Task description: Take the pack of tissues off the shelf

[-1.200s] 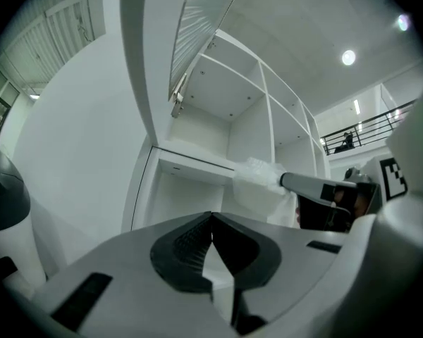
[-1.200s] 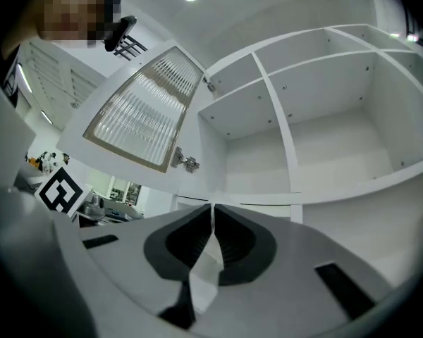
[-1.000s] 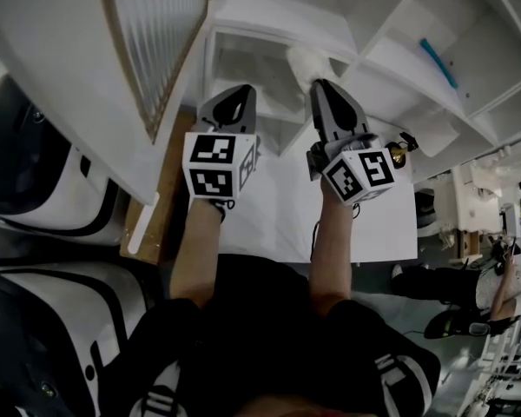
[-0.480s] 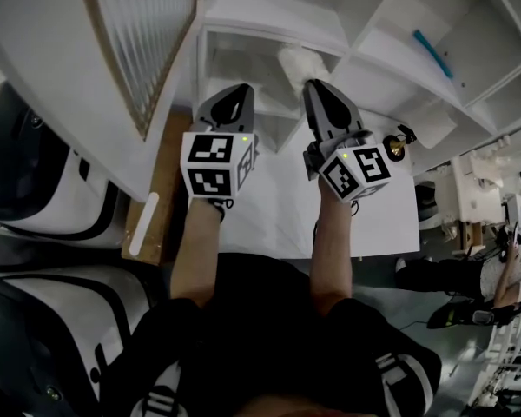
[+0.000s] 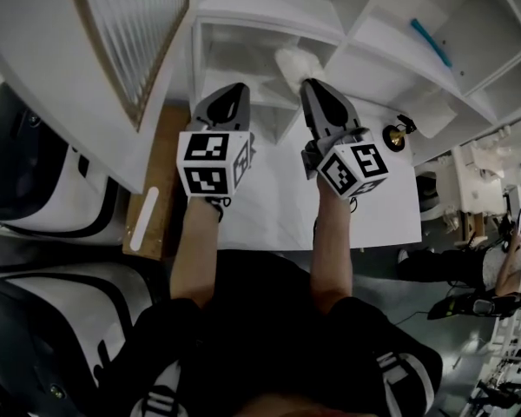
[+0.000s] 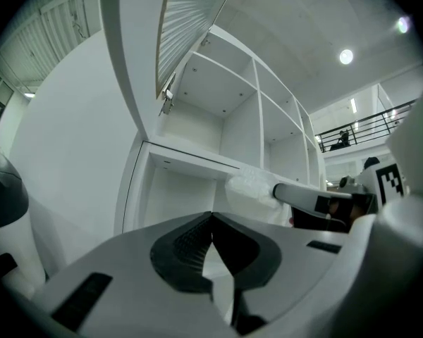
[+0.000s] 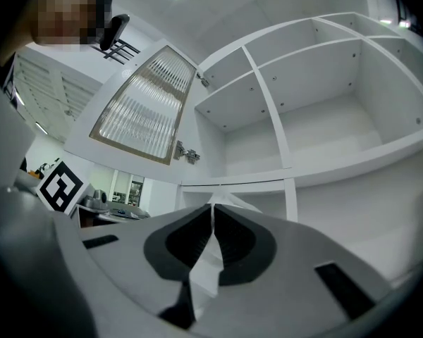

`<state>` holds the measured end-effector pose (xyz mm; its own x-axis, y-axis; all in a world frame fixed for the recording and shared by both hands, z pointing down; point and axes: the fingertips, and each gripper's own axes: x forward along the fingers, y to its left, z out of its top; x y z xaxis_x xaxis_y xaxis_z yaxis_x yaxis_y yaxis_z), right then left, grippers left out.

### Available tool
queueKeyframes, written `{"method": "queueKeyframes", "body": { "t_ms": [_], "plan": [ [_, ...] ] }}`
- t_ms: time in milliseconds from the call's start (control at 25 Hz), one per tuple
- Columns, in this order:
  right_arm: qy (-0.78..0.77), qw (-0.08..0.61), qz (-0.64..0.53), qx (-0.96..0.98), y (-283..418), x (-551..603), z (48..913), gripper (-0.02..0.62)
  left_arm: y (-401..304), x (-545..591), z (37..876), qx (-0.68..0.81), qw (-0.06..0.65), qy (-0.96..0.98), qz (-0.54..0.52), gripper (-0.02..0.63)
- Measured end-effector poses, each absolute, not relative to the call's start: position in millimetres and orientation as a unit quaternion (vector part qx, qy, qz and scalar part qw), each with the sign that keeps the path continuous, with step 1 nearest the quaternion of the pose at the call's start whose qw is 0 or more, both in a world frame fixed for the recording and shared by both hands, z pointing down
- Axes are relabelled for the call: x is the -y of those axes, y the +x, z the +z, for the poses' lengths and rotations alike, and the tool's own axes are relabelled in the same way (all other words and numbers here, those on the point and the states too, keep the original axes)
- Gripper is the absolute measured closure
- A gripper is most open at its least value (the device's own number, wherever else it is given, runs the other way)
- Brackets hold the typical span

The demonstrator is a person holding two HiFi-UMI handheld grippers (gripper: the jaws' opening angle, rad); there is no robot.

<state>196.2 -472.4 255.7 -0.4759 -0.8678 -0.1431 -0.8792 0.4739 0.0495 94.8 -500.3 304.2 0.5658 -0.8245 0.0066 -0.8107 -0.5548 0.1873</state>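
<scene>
White shelf unit (image 5: 260,26) fills the far side, with its ribbed-glass door (image 5: 130,33) swung open at left and the pale worktop (image 5: 278,207) below. Left gripper (image 5: 236,89) is level beside the opening, jaws together with nothing in them. Right gripper (image 5: 311,83) has its jaws clamped on the near end of the pack of tissues (image 5: 293,62). The pack sits at the mouth of a compartment; I can't tell if it rests on the board.

Likely step is drawing the pack out. The jaws seem to pinch only thin wrapper, so pull straight back, level and slow, clear of the divider, left gripper kept aside.

Versus a second ago, almost nothing differs: both grippers sit about where they were and the right stays clamped. The small brass ornament (image 5: 393,135) now shows clear of the right gripper.
</scene>
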Motion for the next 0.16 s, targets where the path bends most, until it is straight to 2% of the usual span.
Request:
{"method": "queueKeyframes", "body": {
  "t_ms": [160],
  "plan": [
    [-0.51, 0.049, 0.056, -0.857, 198.0, 471.7, 256.2, 0.566, 96.0, 500.2, 308.3, 0.464, 0.089, 0.881, -0.038, 0.595]
  ]
}}
